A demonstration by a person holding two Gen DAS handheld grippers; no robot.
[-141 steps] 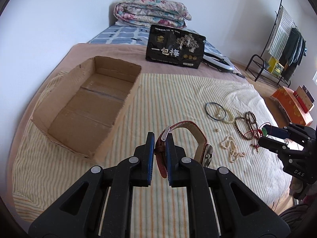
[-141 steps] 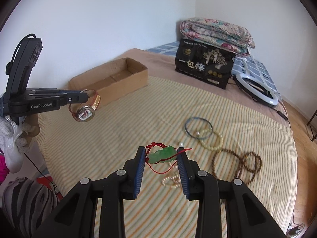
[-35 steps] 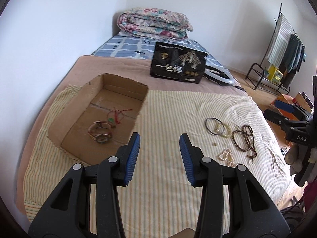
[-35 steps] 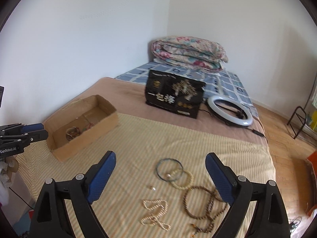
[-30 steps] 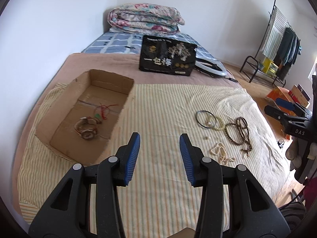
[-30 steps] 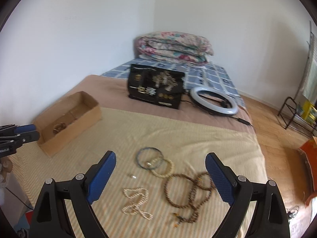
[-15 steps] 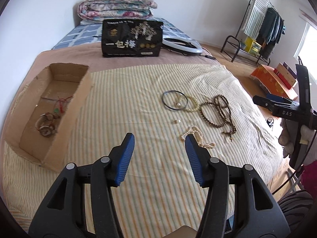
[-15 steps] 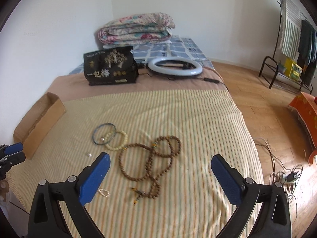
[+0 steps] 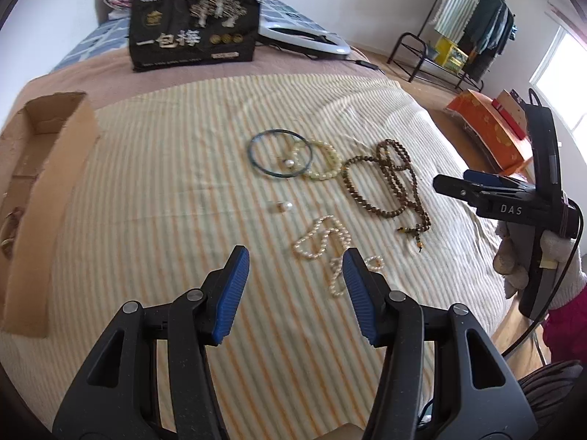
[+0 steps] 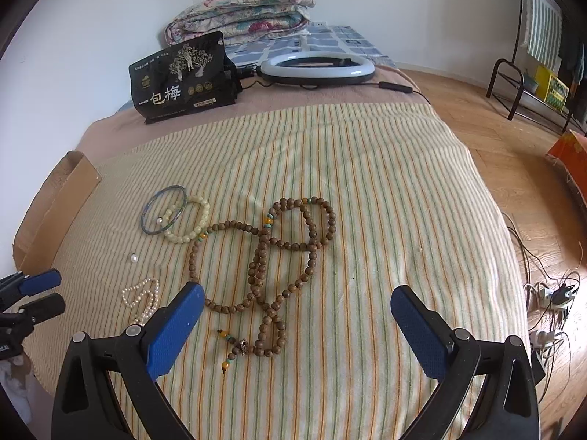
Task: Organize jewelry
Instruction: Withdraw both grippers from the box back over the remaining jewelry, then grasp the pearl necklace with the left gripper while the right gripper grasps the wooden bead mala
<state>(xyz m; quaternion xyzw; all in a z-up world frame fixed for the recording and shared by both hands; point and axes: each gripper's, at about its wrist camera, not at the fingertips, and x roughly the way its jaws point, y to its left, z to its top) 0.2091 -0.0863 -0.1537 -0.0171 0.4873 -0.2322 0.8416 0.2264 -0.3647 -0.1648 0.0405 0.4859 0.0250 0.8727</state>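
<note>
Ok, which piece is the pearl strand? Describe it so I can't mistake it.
On the striped blanket, look at the jewelry cluster beside the cardboard box. The pearl strand lies nearest the blanket's front edge, left of the brown bead necklace. It alone is a loose, crumpled string of tiny white beads.

A bed [image 10: 422, 190] under a striped cover [image 10: 367, 168] bore a teal bangle [image 9: 280, 152], pale bead bracelet [image 9: 324, 159], brown prayer beads [image 10: 264, 256], pearl strand [image 9: 326, 245] and loose pearl [image 9: 284, 206]. A cardboard box [image 9: 55, 168] sat at its left; farther back lay a black snack bag [image 10: 181, 79], ring light [image 10: 317, 64] and folded quilt [image 10: 242, 11].

Black snack bag [image 10: 182, 79], ring light [image 10: 317, 66], folded quilt [image 10: 242, 11].
</note>
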